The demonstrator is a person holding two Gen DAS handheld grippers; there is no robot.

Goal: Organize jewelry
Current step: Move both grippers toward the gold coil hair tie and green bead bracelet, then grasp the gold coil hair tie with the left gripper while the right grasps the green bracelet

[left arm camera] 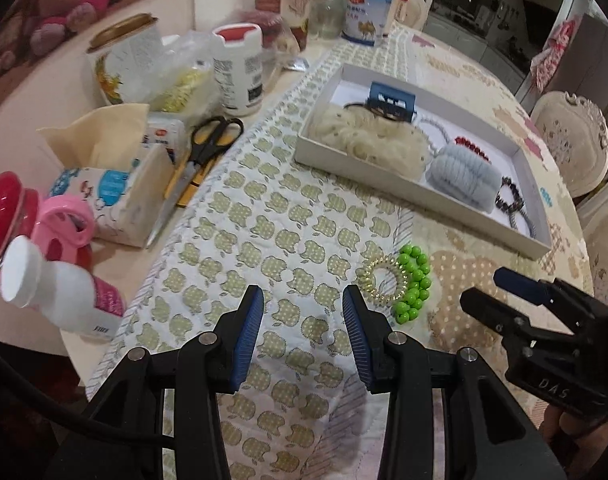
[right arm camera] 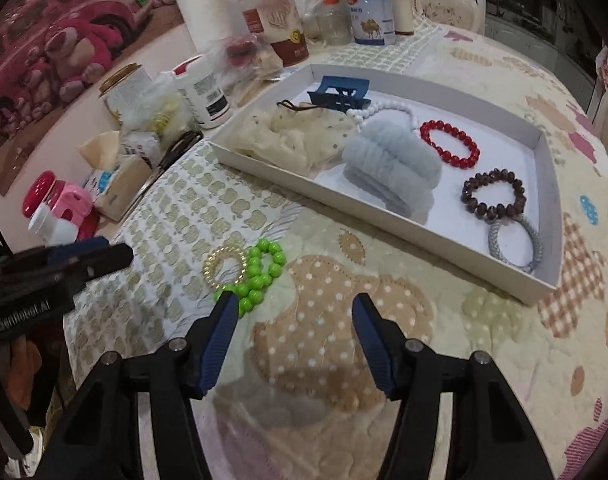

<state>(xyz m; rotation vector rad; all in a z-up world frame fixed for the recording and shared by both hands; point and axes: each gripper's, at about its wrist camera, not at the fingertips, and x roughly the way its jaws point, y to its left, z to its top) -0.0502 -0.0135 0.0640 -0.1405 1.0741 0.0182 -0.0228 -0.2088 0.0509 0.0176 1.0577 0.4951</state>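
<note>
Both the left gripper (left arm camera: pixel 302 300) and right gripper (right arm camera: pixel 295 307) are being held level, fingers spread and gripping nothing, near the green bead bracelet (right arm camera: pixel 260 272).

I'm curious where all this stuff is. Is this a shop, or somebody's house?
Most likely somebody's house, at a dining table. The table wears a quilted cloth, jars and a tissue box crowd its far side, and an ornate chair stands nearby. The white tray holds bracelets and hair ties.
</note>
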